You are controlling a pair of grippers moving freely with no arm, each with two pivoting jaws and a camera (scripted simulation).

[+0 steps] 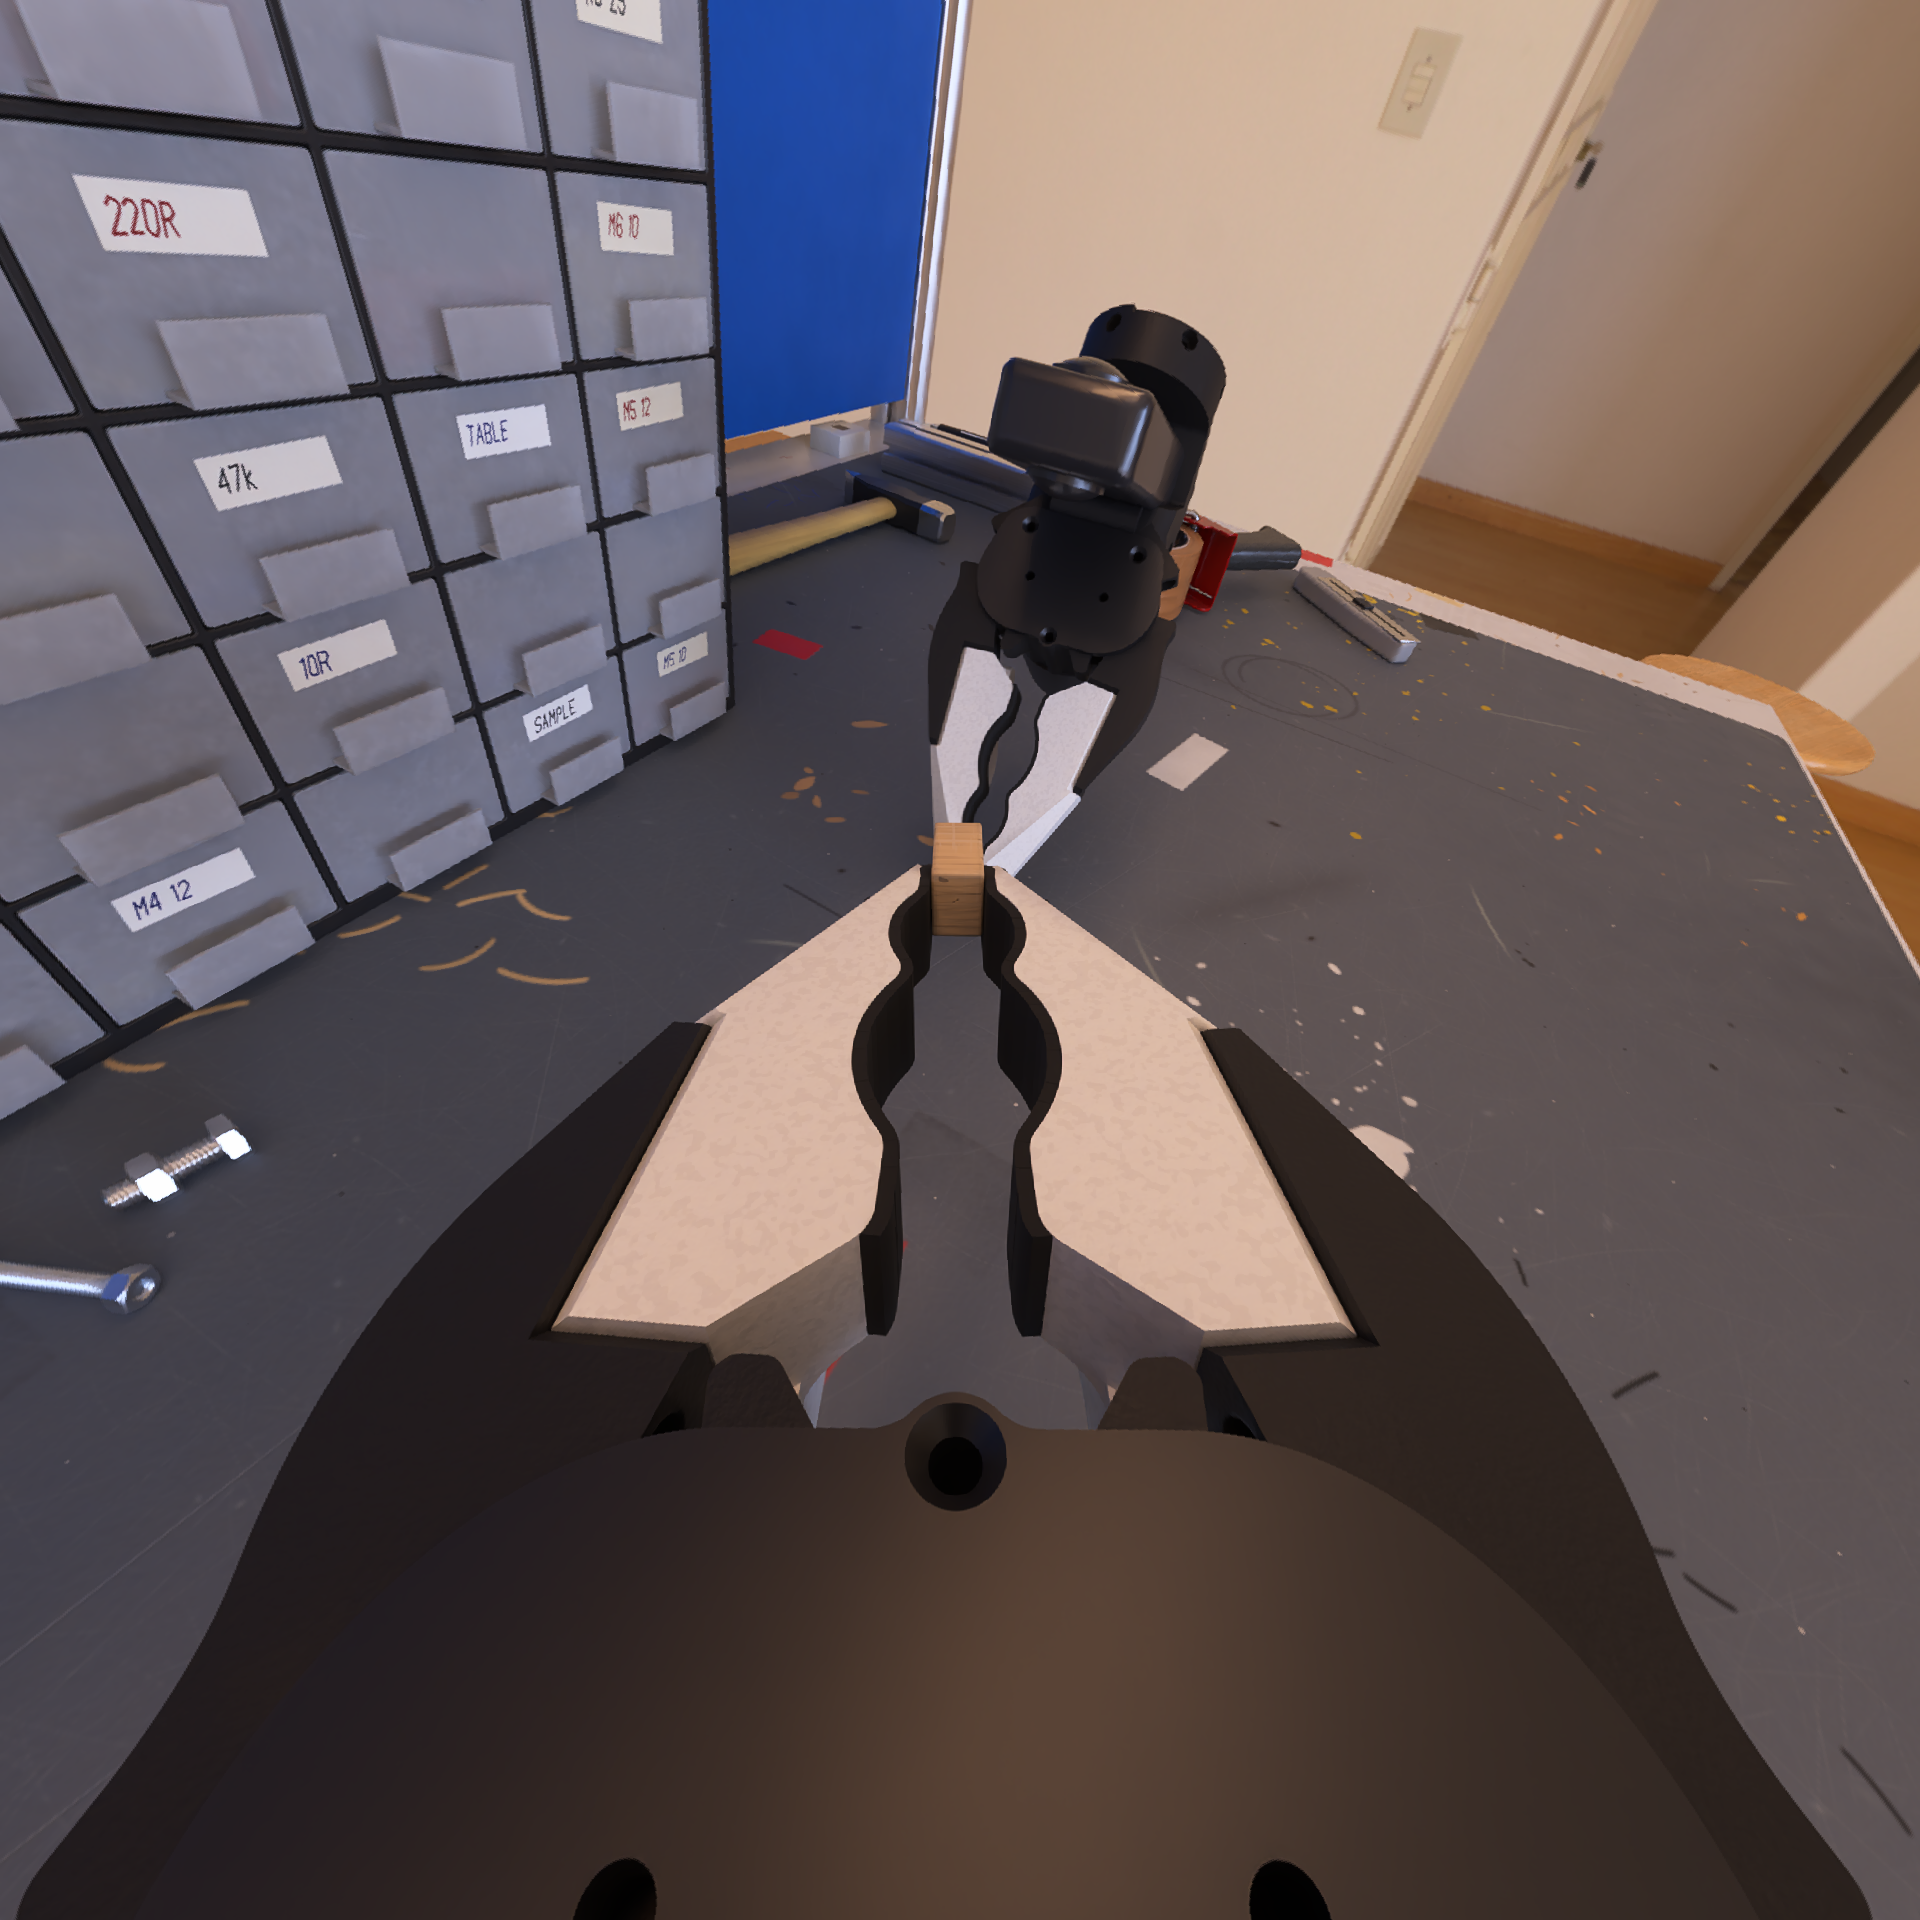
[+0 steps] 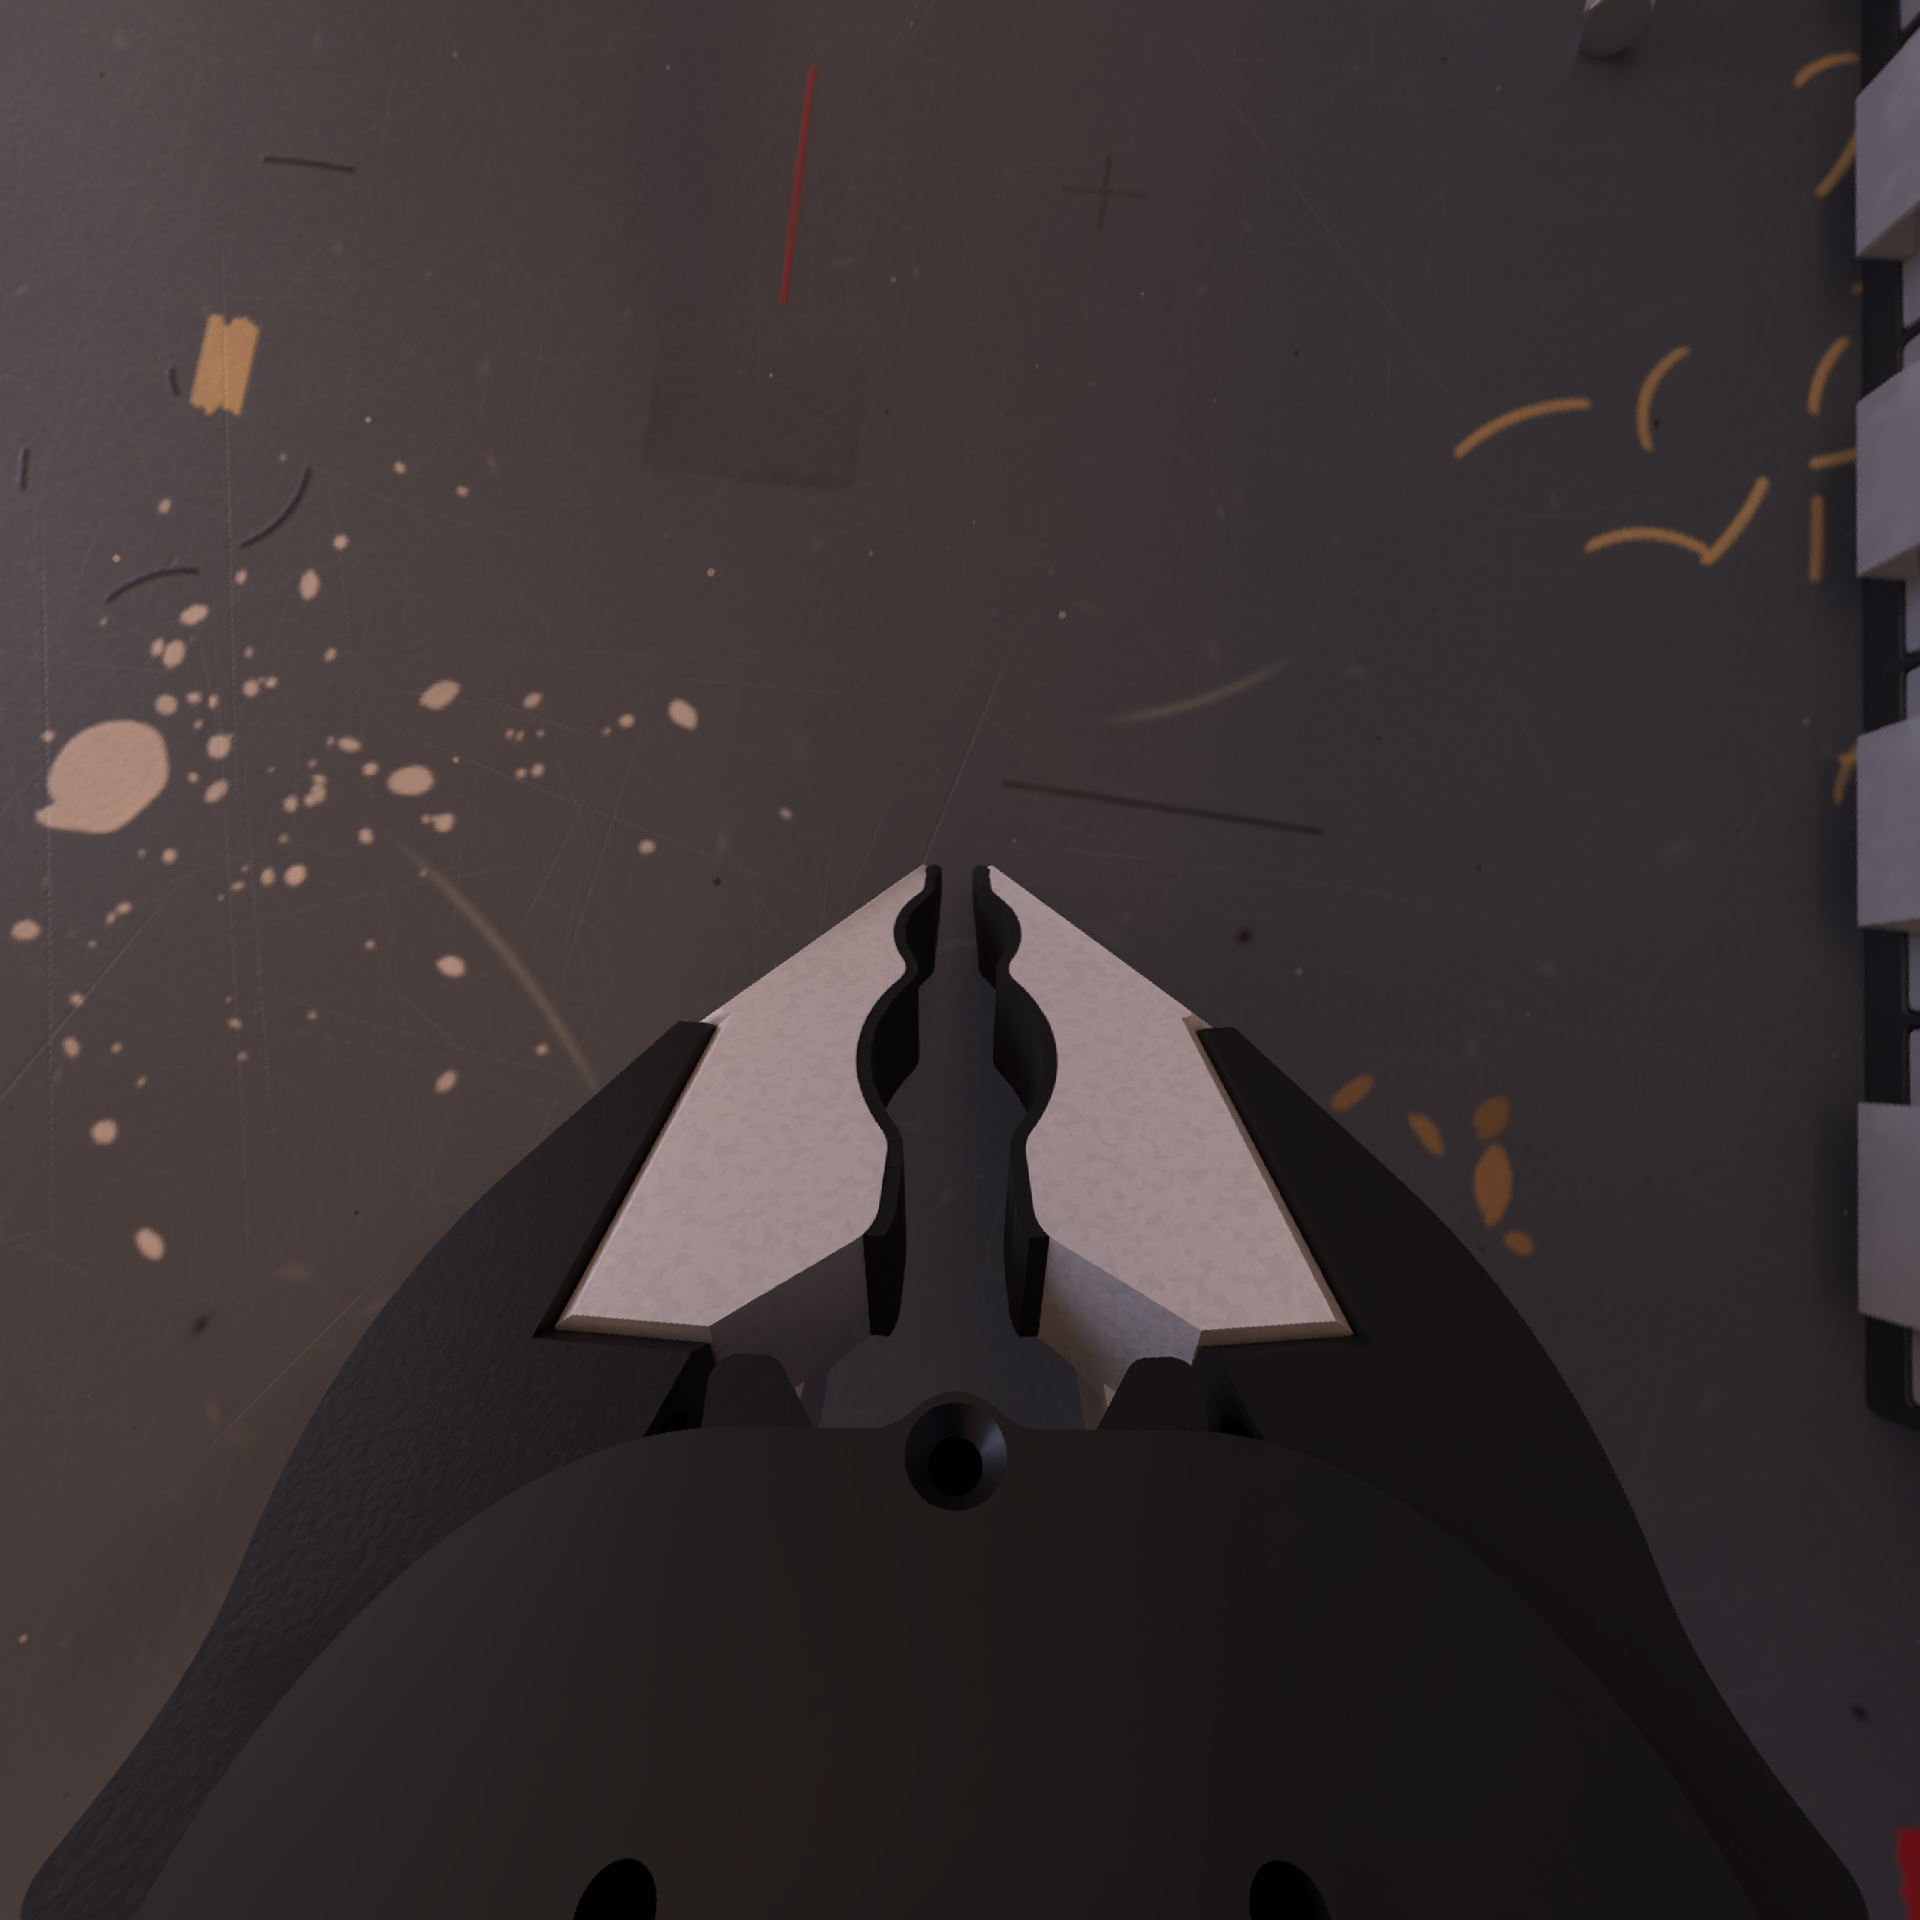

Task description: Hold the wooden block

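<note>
A small wooden block (image 1: 957, 883) sits between the tips of my left gripper (image 1: 957, 896), which is shut on it and holds it above the dark grey table (image 1: 1455, 987). My right gripper (image 1: 992, 831) shows farther off in the left wrist view, pointing down, with its tips just behind the block. In the right wrist view my right gripper (image 2: 957, 873) is shut and empty, with only a thin slit between the tips, looking straight down at the paint-spattered table (image 2: 727, 623). The block does not show in that view.
A grey drawer cabinet (image 1: 312, 520) stands along the left and shows at the right edge of the right wrist view (image 2: 1886, 831). A bolt (image 1: 177, 1169) and a metal rod end (image 1: 114, 1286) lie at front left. A hammer (image 1: 831, 525), a red tool (image 1: 1210, 561) and a metal bar (image 1: 1356, 613) lie at the back. The table's edge (image 1: 1829, 790) runs on the right.
</note>
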